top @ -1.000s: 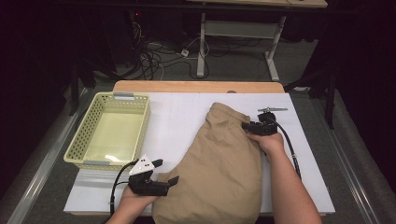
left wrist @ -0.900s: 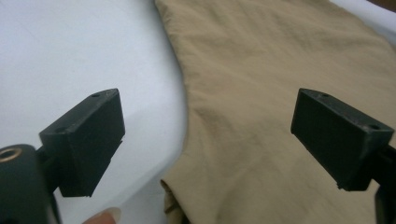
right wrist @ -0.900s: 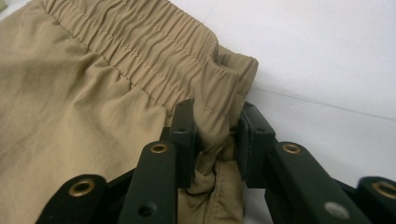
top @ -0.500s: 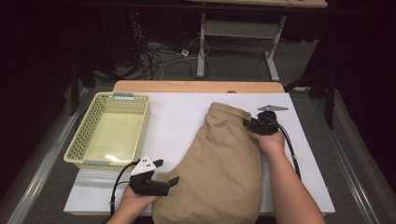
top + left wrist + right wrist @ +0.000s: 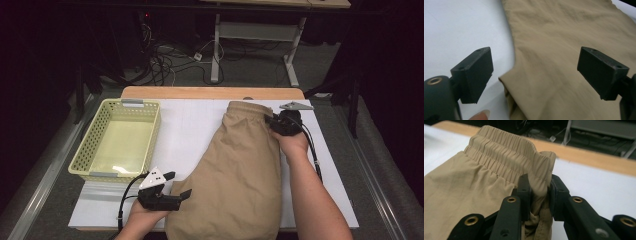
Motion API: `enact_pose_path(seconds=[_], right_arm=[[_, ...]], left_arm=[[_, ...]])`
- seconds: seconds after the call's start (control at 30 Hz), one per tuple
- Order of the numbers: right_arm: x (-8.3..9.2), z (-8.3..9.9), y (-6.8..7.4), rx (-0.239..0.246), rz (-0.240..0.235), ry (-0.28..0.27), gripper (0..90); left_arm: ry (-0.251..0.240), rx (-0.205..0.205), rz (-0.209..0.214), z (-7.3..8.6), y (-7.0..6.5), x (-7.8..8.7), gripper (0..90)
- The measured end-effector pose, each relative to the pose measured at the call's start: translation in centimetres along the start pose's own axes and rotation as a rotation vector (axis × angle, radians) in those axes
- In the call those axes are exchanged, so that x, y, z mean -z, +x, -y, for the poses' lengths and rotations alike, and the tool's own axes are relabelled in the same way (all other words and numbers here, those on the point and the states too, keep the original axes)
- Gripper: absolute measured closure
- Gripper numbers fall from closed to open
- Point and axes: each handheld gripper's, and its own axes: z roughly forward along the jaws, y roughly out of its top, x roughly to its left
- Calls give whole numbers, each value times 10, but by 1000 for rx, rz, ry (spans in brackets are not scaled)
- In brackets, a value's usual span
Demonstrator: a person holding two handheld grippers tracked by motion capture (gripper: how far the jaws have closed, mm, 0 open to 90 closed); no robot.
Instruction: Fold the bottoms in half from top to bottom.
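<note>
The tan shorts (image 5: 235, 170) are looking like thin matt woven cloth with a ribbed elastic waistband. The basket (image 5: 85, 150) is looking like pale perforated plastic, the table (image 5: 200, 130) smooth matt white, its far edge wood.

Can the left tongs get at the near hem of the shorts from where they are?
Probably yes: the left tongs stand open right at the shorts' hem corner, nothing between.
</note>
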Motion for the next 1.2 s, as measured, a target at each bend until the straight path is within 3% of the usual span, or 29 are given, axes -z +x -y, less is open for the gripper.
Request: enact_pose_path(seconds=[0.3,0.4,0.6,0.77,0.97,1.2], right_arm=[[14,-54,-13,33,59,-106,748],[19,-61,-15,37,73,-136,749],[12,-41,-7,83,78,-92,748],[15,-23,1,101,53,-99,747],[31,-11,12,120,29,-138,746],[62,4,31,164,-1,-192,745]], left_arm=[[-32,10,8,-1,3,0,123],[-32,7,11,-1,3,1,122],[-33,2,11,-1,1,3,122],[-35,-1,11,-1,-1,3,122],[-19,-14,-5,-1,-3,2,122],[-25,-13,-9,-1,-4,3,122]])
